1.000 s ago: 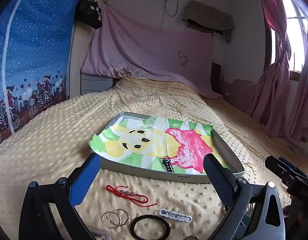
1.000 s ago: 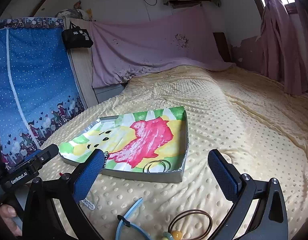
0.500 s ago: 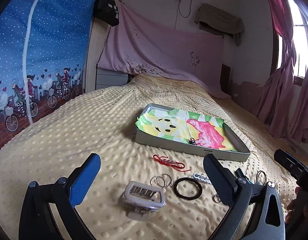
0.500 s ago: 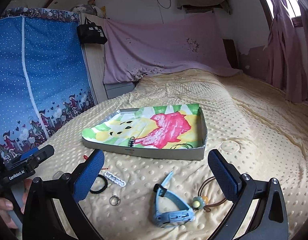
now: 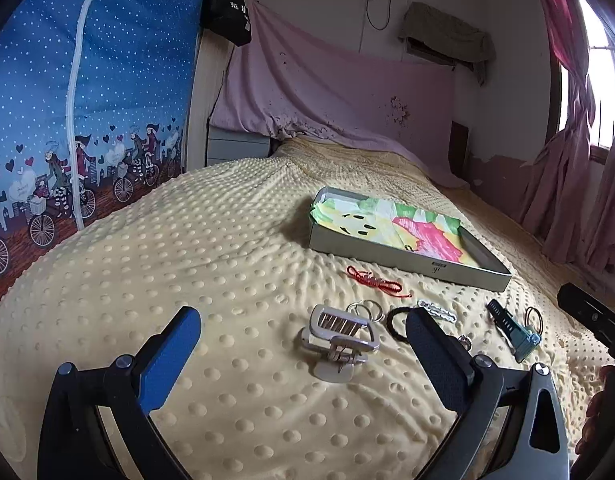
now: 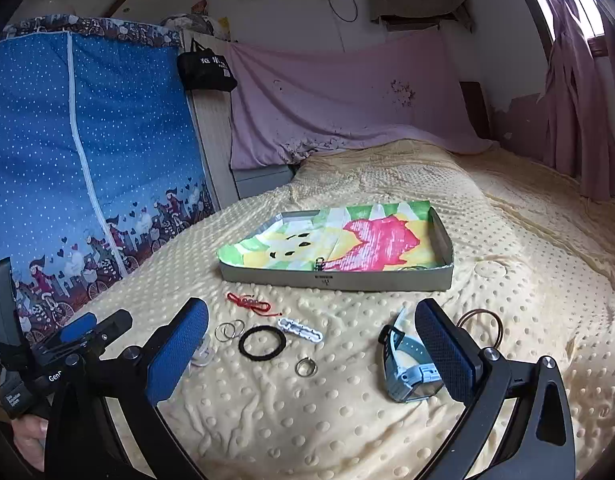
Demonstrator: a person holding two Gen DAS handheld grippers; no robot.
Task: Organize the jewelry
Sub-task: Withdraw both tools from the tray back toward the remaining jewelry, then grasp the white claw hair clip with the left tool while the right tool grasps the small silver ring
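Left wrist view: our left gripper is spread wide, holding nothing, above the hair claw. The red cord bracelet lies just short of the tray.

Right wrist view: right gripper also wide and empty; the small ring could sink into the bumpy blanket and slip the pads.

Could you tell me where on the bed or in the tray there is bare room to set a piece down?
The blanket left of the hair clip is bare. So is the tray's lining above its near wall. It is crowded between red cord and watch.
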